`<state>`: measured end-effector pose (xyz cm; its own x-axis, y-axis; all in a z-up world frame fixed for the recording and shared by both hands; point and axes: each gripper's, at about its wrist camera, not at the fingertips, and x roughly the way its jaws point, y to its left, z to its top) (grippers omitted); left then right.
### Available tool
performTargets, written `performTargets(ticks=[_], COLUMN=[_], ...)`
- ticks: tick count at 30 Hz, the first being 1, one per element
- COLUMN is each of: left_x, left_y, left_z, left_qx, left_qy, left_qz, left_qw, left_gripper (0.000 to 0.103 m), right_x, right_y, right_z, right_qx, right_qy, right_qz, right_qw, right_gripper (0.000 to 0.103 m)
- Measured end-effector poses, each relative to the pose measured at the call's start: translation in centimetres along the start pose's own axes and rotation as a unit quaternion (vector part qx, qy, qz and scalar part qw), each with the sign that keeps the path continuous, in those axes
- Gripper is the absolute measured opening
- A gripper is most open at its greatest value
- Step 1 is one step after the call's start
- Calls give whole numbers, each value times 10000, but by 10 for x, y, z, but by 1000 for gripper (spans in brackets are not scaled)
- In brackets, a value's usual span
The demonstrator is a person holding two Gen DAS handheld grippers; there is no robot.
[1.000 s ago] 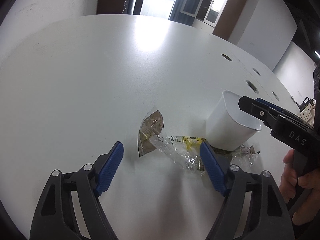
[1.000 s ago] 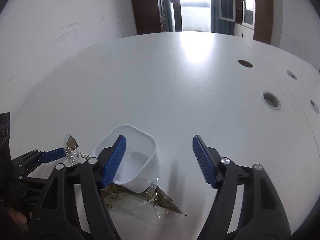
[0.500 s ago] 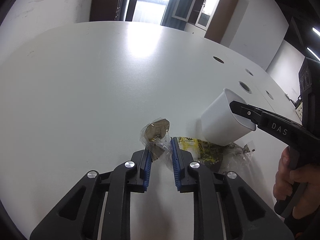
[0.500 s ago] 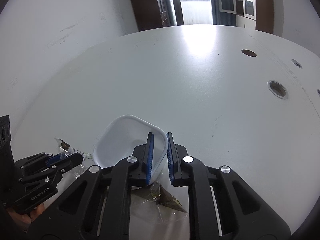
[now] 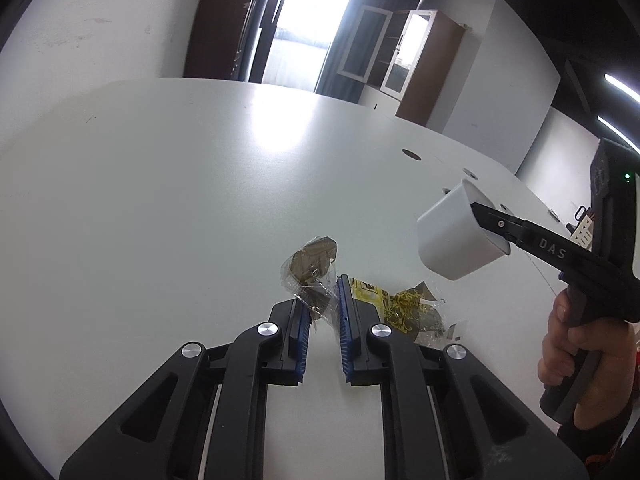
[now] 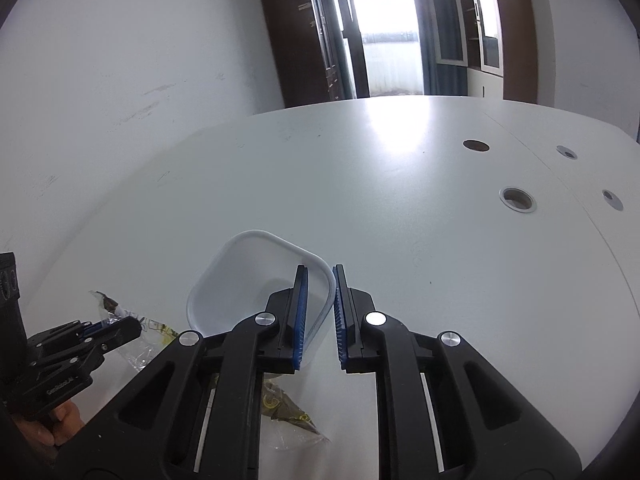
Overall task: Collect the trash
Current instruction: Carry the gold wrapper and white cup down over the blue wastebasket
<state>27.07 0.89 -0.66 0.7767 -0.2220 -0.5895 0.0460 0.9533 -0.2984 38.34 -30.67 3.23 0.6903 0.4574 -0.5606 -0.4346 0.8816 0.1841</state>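
Over the white bench (image 5: 160, 200), the left tongs (image 5: 322, 300) pinch a clear wrapper (image 5: 312, 276); the right tongs (image 6: 318, 300) clamp the empty white tub's (image 6: 248, 276) wall, lifted clear. Nothing binned yet; another wrapper (image 5: 404, 308) lies below.

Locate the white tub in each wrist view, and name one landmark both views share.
Left wrist view: the white tub sits at right of centre, lifted off the table and tilted, its rim pinched by the right gripper.
Right wrist view: the white tub sits low and centre-left, its near wall between the blue pads.
Shared landmark: the dark round hole in the table.
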Motion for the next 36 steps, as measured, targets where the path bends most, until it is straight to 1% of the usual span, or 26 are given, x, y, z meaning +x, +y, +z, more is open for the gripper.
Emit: performTargets(ticks=[4, 7, 11, 16, 18, 20, 25, 29, 32, 36], left_x=[-44, -80, -127, -177, -191, -206, -220, -228, -226, -218], left_y=[-8, -5, -1, 4, 3, 3, 0, 8, 17, 24], left_z=[-21, -39, -67, -102, -115, -131, -164, -188, -205, -229], left_qx=[23, -68, -91, -171, -159, -114, -40, -45, -157, -192], left_qy=[-148, -234, -423, -645, -721, -758, -554, -429, -258, 9], left_qz=[8, 34, 193, 195, 185, 293, 456, 593, 670, 833], left_qw=[9999, 9997, 9989, 9976, 9971, 9966, 9974, 9973, 9973, 9963], left_gripper=[12, 12, 12, 12, 12, 12, 12, 12, 12, 12], right_x=[-38, -66, -99, -139, -152, -166, -194, -207, -212, -213], right_y=[10, 23, 38, 51, 55, 58, 67, 73, 78, 86], right_z=[-15, -32, -56, -94, -108, -122, -150, -175, -194, -220], right_qx=[28, -16, -72, -168, -225, -248, -292, -364, -447, -585], right_qy=[-89, -132, -189, -312, -366, -407, -392, -290, -194, 42], right_qz=[8, 50, 76, 105, 113, 112, 169, 272, 279, 403], right_qw=[10000, 9999, 9998, 9993, 9990, 9988, 9987, 9985, 9984, 9975], right_gripper=[12, 12, 12, 12, 12, 12, 12, 12, 12, 12])
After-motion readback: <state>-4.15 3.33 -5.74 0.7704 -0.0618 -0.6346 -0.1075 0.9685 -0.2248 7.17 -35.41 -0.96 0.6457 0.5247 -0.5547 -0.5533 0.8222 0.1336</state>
